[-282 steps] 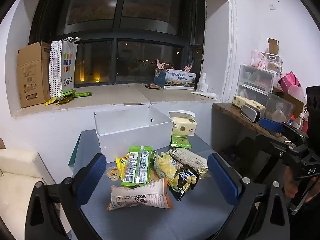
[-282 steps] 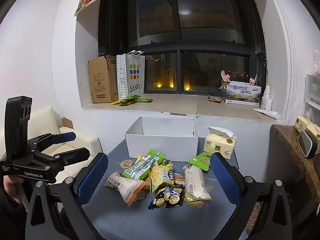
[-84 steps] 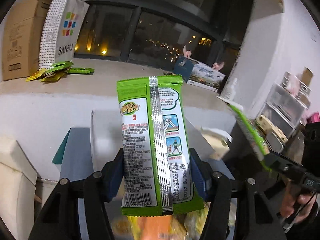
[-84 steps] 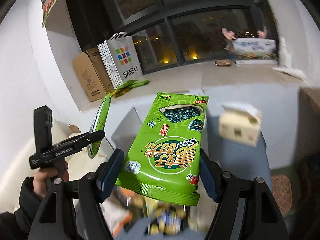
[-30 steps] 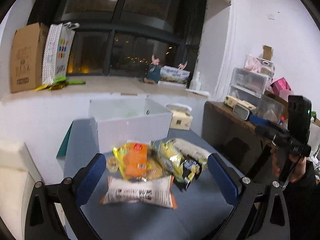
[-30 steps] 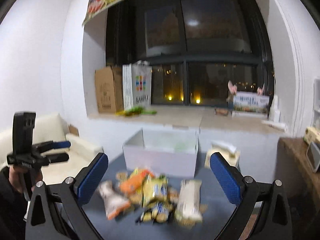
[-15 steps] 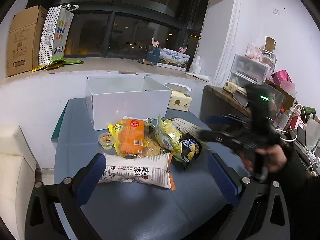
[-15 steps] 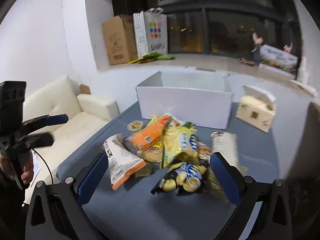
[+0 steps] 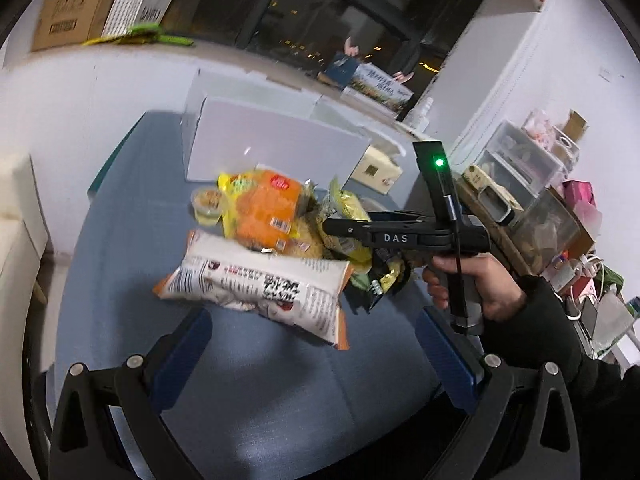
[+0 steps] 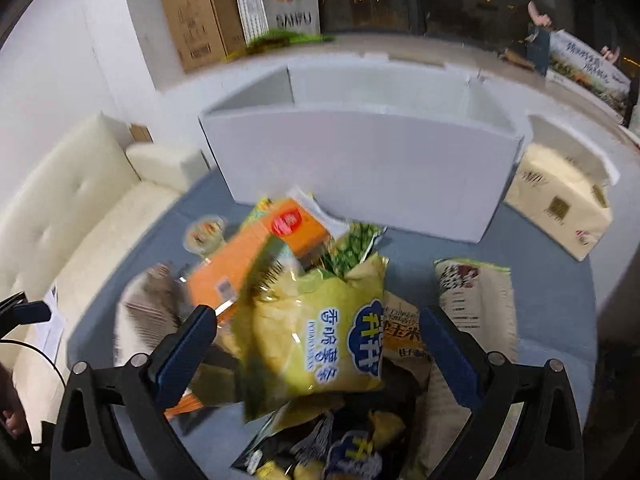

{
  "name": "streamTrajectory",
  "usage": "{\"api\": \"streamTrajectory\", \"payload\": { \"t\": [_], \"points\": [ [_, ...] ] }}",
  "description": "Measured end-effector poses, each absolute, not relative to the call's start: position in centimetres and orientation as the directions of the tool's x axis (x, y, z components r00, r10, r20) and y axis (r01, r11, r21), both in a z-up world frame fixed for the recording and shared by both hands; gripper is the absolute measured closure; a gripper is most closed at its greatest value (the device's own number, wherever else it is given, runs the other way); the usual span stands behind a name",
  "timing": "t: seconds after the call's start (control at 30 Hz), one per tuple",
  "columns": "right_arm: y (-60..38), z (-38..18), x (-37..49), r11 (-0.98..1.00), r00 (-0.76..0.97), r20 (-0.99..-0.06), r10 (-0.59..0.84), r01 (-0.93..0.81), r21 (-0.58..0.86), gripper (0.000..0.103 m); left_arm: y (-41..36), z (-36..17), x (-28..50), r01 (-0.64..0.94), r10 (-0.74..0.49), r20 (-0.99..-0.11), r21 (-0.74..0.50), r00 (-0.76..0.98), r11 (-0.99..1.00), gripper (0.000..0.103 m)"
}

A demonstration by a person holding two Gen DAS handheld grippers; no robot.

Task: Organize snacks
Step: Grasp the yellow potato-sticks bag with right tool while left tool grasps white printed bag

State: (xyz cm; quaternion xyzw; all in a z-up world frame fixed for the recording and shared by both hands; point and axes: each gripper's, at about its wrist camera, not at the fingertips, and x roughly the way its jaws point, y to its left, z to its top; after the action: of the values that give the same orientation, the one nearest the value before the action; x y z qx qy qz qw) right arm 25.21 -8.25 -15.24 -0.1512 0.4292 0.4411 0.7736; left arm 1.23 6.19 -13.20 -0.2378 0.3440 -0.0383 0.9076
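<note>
Both green packets that I was holding up a few seconds back are gone from my grippers, and I cannot see inside the white box [image 10: 360, 168] to tell whether they lie there. Since half a second ago I have dropped both tools low over the snack pile. My right gripper [image 10: 320, 344] is spread wide and empty, its blue pads on either side of the yellow potato chip bag [image 10: 320, 336], which lies on top of the heap with a dark chip bag [image 10: 340, 452] below it and the orange packet [image 10: 256, 252] beside it. My left gripper [image 9: 312, 340] is just as wide and also holds nothing; it hangs over the blue table [image 9: 120, 280], near the white-and-orange bag [image 9: 260, 284] at the front of the pile. From that side I see my right hand [image 9: 472, 280] reaching in across the heap. I judge the sorting has barely started: most snacks still lie loose in front of the box. The yellow bag looks like my next pick, and the crinkly film may slip.
</note>
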Motion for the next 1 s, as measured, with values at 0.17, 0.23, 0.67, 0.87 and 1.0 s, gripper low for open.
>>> {"api": "streamTrajectory", "payload": {
  "t": [0.17,0.23,0.67,0.87,1.0],
  "points": [
    [-8.8,-15.7,25.0,0.56,0.236,-0.789,0.567,-0.813,0.159,0.043,7.0,-15.2,2.1,-0.156,-0.276,-0.622,-0.548,0.733,0.822,0.0],
    [-9.9,-14.6,24.7,0.566,0.253,-0.755,0.605,-0.804,0.183,0.043,7.4,-15.8,2.6,-0.194,-0.285,-0.626,-0.584,0.726,0.788,0.0],
    [-18.0,-6.0,18.0,0.527,0.368,-0.504,0.782,-0.821,0.219,0.043,9.3,-18.6,8.5,-0.562,-0.261,-0.711,-0.686,0.653,0.462,0.0],
    [-19.5,-5.3,16.3,0.504,0.369,-0.467,0.804,-0.838,0.207,0.043,8.3,-20.1,9.7,-0.635,-0.172,-0.776,-0.603,0.607,0.483,0.02],
    [-20.5,-5.8,15.9,0.501,0.363,-0.454,0.814,-0.834,0.23,0.043,8.3,-20.5,9.5,-0.571,-0.217,-0.741,-0.64,0.636,0.513,0.056]
  ]
}}
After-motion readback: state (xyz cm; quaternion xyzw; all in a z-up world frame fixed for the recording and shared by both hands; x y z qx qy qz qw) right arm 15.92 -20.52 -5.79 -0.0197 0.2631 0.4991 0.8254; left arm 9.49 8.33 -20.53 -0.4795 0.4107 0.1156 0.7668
